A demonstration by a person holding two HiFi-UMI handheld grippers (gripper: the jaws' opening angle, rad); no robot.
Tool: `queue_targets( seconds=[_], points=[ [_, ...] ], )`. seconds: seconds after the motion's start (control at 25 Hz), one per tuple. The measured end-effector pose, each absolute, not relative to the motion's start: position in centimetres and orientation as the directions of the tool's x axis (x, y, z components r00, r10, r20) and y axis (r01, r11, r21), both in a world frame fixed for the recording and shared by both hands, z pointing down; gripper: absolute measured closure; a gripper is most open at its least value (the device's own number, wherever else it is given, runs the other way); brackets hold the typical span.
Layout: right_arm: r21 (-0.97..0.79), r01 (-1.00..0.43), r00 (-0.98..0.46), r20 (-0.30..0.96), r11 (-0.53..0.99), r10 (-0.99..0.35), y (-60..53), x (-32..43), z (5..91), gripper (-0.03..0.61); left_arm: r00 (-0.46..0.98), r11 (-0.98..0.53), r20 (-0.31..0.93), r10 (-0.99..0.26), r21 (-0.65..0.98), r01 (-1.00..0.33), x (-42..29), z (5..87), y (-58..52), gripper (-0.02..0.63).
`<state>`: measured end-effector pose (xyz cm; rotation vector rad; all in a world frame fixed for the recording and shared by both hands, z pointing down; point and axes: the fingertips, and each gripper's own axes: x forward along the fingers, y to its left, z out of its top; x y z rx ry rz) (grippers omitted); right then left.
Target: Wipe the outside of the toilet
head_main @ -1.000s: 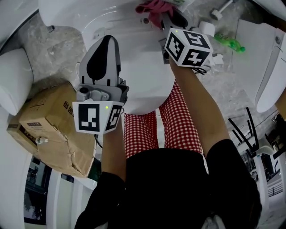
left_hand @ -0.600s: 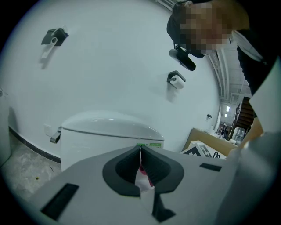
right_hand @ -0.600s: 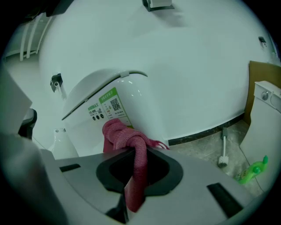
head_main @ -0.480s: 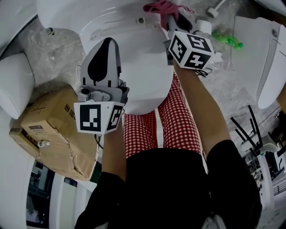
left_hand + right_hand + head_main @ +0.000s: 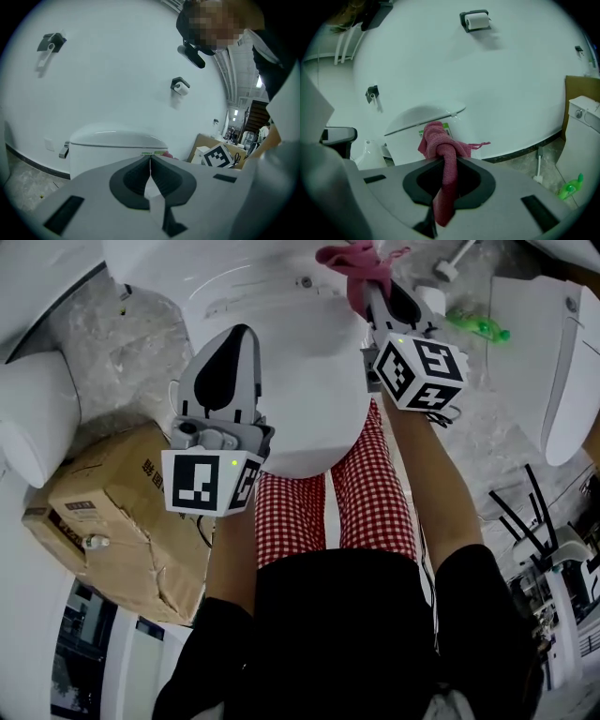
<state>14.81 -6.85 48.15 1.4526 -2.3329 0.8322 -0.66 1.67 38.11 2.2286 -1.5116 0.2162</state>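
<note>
Against toilet (image 5: 309, 399) perhaps, half-hidden cloth (image 5: 440, 140) in right gripper (image 5: 444, 161).

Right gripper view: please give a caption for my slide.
Right gripper shut on a pink cloth, facing a white toilet tank.

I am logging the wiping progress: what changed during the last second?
The right tool, shut on the pink cloth, moved rightward and a little toward the person, near the rear of the toilet. Nothing was released. The left tool stayed shut and almost still.
</note>
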Motion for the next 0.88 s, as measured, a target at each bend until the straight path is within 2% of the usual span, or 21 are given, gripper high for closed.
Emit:
queue_targets(
  seconds=[0.2, 0.4, 0.56, 0.72, 0.88],
  points=[
    [-0.370, -0.860, -0.488, 0.392, 0.351, -0.780, -4.5, 14.3, 43.9, 0.523, 0.400, -0.336, 0.354, -0.845, 0.230, -0.913, -2.4, 36.5, 2.6, 0.603],
    [-0.424, -0.822, -0.531, 0.330, 0.380, -0.780, -1.5, 12.7, 40.6, 0.523, 0.437, -0.388, 0.332, -0.836, 0.204, -0.899, -2.9, 34.2, 3.4, 0.603],
    [-0.403, -0.822, -0.532, 0.287, 0.403, -0.797, 0.3, 11.9, 37.2, 0.523, 0.488, -0.462, 0.322, -0.811, 0.158, -0.873, -3.4, 32.1, 3.8, 0.603],
    [-0.447, -0.789, -0.543, 0.187, 0.422, -0.818, 1.8, 11.6, 32.6, 0.523, 0.584, -0.569, 0.284, -0.761, 0.140, -0.810, -3.6, 28.8, 4.3, 0.603],
    [-0.434, -0.791, -0.534, 0.146, 0.431, -0.833, 3.6, 10.5, 28.4, 0.523, 0.653, -0.673, 0.316, -0.688, 0.060, -0.738, -4.0, 25.7, 6.0, 0.603]
  ],
)
